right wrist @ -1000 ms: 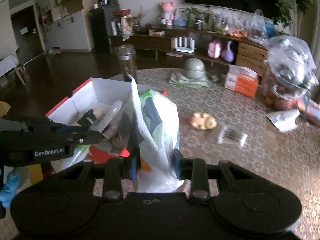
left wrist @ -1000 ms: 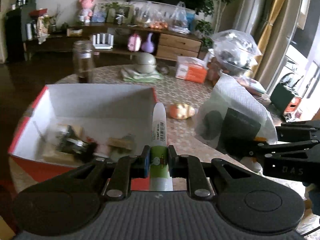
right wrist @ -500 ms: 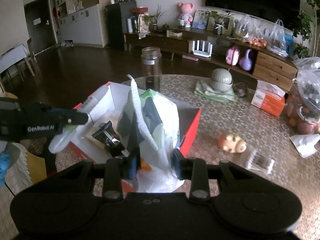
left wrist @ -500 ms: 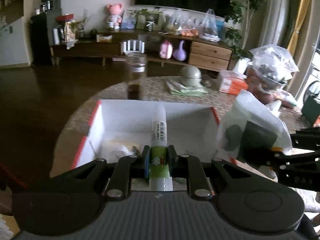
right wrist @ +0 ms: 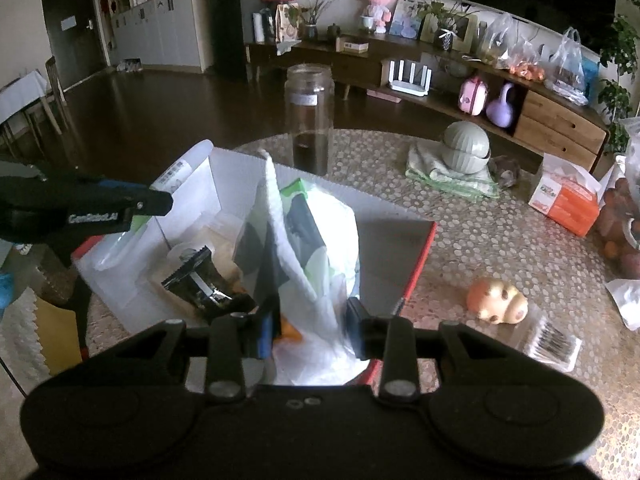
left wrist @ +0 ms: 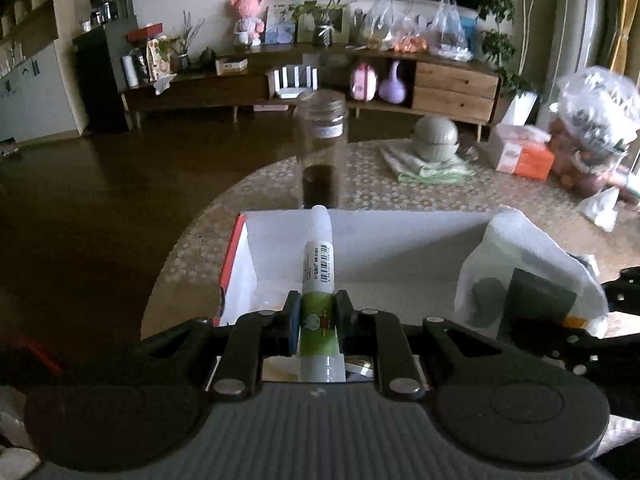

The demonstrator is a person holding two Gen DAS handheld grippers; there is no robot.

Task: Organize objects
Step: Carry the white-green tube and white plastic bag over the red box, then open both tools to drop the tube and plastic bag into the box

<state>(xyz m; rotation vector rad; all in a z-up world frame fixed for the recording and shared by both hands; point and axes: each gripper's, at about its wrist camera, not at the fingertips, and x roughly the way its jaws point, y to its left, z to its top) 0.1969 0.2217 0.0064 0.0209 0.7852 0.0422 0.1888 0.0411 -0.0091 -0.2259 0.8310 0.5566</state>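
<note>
My left gripper [left wrist: 318,322] is shut on a white glue stick [left wrist: 318,276] with a green label, which points out over the left part of a red-edged white box [left wrist: 360,240]. That gripper [right wrist: 120,204] and its glue stick [right wrist: 180,168] also show at the left of the right wrist view, above the box's left wall. My right gripper [right wrist: 310,328] is shut on a white plastic packet [right wrist: 316,240] with green and dark patches, held upright over the box [right wrist: 400,236]. The packet [left wrist: 524,276] shows at the right in the left wrist view. A black wrapper [right wrist: 200,276] lies in the box.
A tall glass jar [right wrist: 310,120] stands just behind the box on the round patterned table [right wrist: 500,240]. On the table to the right lie a small orange toy [right wrist: 496,300], a clear barcode packet [right wrist: 548,340], an orange tissue box [right wrist: 568,196] and a green pot on folded cloth [right wrist: 466,148].
Both grippers have moved left over the box with their loads. The box now lies under and ahead of them, and the jar looks nearer and more central.
</note>
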